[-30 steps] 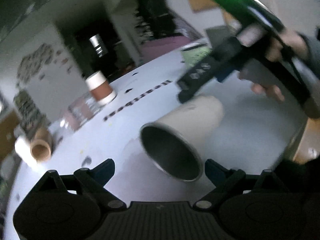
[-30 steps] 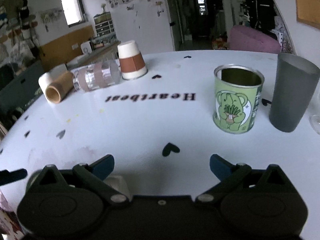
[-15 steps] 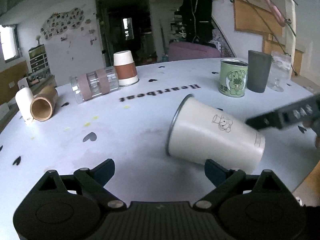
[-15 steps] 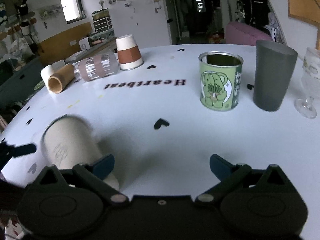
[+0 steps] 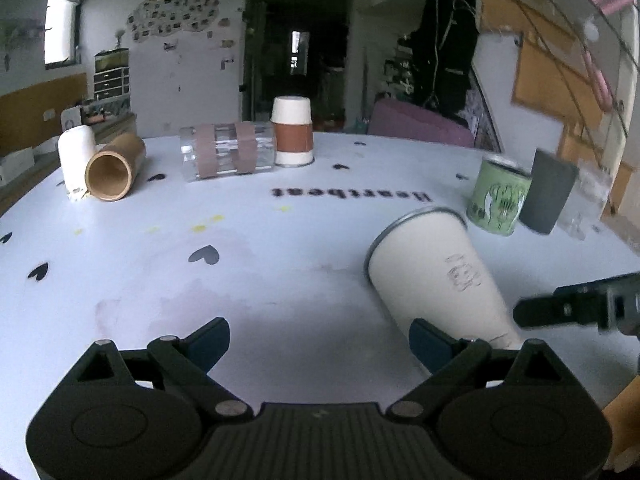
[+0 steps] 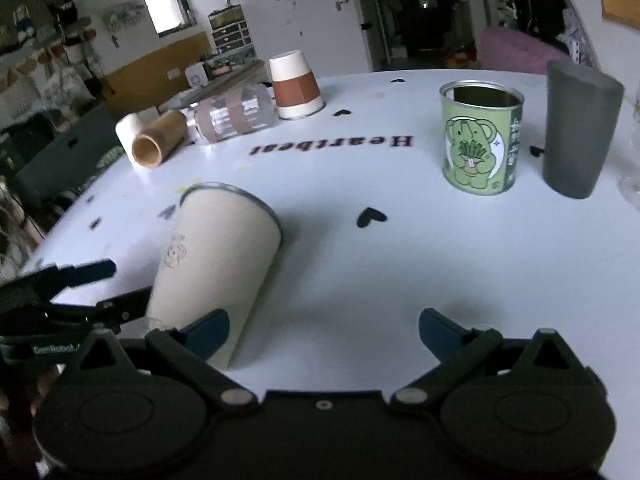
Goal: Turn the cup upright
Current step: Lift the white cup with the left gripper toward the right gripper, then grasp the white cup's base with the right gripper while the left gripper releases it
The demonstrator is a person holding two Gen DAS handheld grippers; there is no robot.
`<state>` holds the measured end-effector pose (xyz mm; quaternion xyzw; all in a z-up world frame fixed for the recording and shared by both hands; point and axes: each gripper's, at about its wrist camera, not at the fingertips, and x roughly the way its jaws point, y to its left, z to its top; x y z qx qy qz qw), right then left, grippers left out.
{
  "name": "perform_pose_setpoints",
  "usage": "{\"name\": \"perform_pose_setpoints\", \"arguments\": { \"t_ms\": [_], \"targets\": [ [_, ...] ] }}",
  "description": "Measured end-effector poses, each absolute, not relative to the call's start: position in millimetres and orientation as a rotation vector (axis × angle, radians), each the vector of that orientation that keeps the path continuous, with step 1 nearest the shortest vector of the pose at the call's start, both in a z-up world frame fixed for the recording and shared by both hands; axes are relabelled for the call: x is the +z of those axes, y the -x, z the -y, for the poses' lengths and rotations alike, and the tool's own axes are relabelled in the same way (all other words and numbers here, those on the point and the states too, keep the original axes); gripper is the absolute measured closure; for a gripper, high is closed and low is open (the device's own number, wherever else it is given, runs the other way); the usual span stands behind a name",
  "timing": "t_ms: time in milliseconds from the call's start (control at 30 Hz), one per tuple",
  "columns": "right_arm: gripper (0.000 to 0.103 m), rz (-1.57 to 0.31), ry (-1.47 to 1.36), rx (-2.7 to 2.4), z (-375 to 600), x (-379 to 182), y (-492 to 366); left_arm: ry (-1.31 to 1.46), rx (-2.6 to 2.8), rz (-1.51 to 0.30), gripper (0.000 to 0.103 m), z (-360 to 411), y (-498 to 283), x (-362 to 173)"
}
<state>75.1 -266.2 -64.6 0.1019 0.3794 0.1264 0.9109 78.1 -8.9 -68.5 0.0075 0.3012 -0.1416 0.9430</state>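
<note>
A cream cup (image 5: pixel 440 276) with a metal rim and a small bear drawing lies on its side on the white table (image 5: pixel 280 272), rim pointing away. In the right wrist view the cup (image 6: pixel 216 260) lies at the lower left. My left gripper (image 5: pixel 320 340) is open and empty; its right fingertip (image 5: pixel 428 344) is close to the cup's base. My right gripper (image 6: pixel 324 332) is open and empty; its left fingertip (image 6: pixel 208 330) is next to the cup's base. The cup lies between the two grippers.
At the back stand an upside-down paper cup (image 5: pixel 292 136), a clear taped jar on its side (image 5: pixel 228 156), a brown tube (image 5: pixel 114 168) and a white roll (image 5: pixel 74 152). A green tin (image 6: pixel 480 140), a grey tumbler (image 6: pixel 578 128) and a glass stand to the right.
The left view has swung level and round behind the cup, from facing its open mouth to its base. The right gripper has drawn back, so the cup now shows at its left.
</note>
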Motion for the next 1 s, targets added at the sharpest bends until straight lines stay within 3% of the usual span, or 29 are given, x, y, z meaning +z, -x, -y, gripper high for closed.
{"name": "perform_pose_setpoints", "arguments": {
  "t_ms": [233,667,867,1000],
  "targets": [
    [0.001,-0.855,-0.457,0.378,279,-42,-116,0.042,-0.318,-0.590,0.007,5,-65,-60],
    [0.002,-1.120,-0.321,0.464,205,-52,-201,0.069,-0.352,-0.615,0.007,8,-60,-67],
    [0.019,-1.142,-0.279,0.442,213,-56,-210,0.082,-0.348,-0.617,0.007,3,-60,-68],
    [0.053,-1.112,-0.260,0.464,221,-42,-207,0.086,-0.353,-0.616,0.007,4,-60,-68]
  ]
}}
